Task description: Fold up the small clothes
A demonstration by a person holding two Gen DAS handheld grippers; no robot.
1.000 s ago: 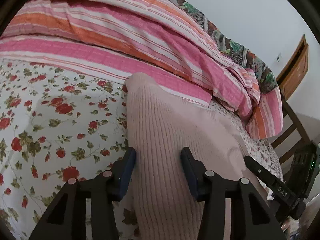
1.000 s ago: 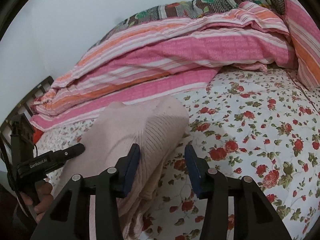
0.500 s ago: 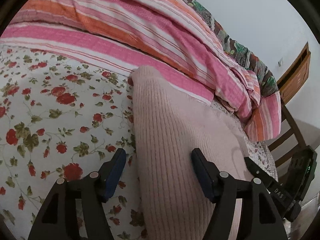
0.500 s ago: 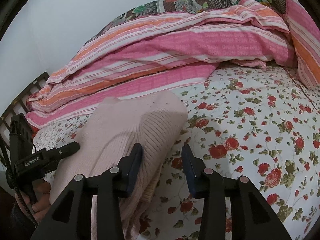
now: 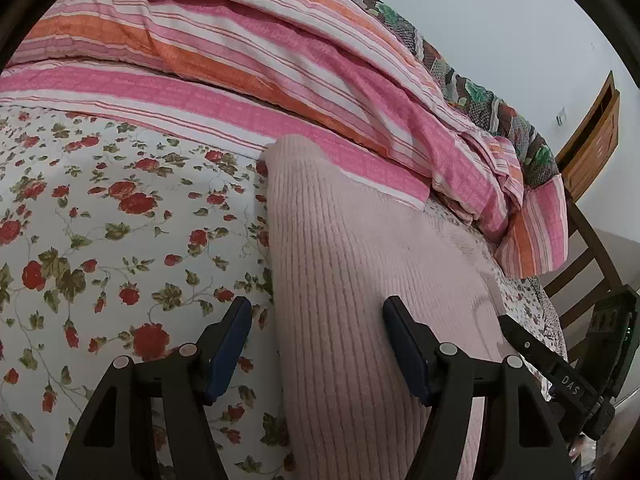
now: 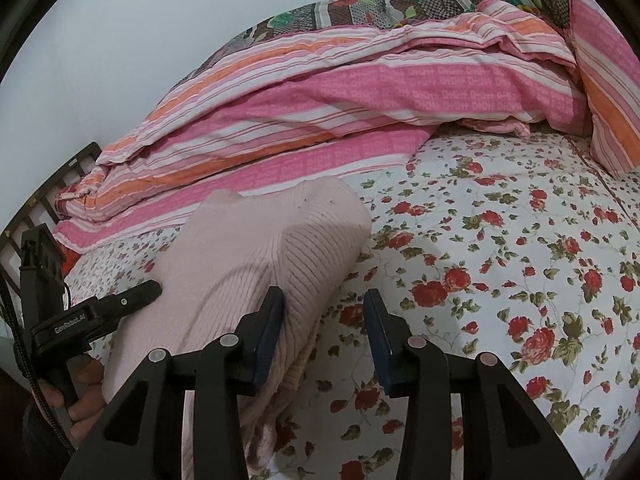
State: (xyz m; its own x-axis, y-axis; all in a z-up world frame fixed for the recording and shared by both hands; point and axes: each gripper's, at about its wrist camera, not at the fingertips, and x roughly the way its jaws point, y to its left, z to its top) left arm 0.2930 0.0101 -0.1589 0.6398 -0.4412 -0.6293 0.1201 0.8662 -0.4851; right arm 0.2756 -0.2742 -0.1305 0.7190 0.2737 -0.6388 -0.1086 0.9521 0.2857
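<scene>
Pale pink ribbed knit garment (image 5: 360, 280), folded into a thick bundle, lying on the bed's floral sheet (image 5: 100, 220); its far end reaches the edge of the striped quilt.

Left gripper (image 5: 316, 344): jaws spread wide, holding nothing. The garment's left edge runs up between the two fingers; the right finger (image 5: 404, 344) sits over the knit, the left finger over the sheet just beside it.

Right gripper (image 6: 324, 334): jaws apart, holding nothing. Its left finger (image 6: 270, 332) lies against the garment's right edge; its right finger stands over bare sheet. The gap between them shows the sheet and the garment's folded hem.

Each gripper appears in the other's view, flanking the bundle on opposite sides; in the right wrist view the person's hand (image 6: 86, 388) grips the left tool's handle.

Surroundings: pink, orange and white striped quilt (image 6: 320, 112) heaped along the far side of the bed, a dark patterned blanket (image 6: 400, 8) behind it, plain pale wall (image 6: 140, 20). Wooden furniture (image 5: 592, 136) and a dark wooden bed frame (image 5: 588, 252) at the right of the left wrist view.
</scene>
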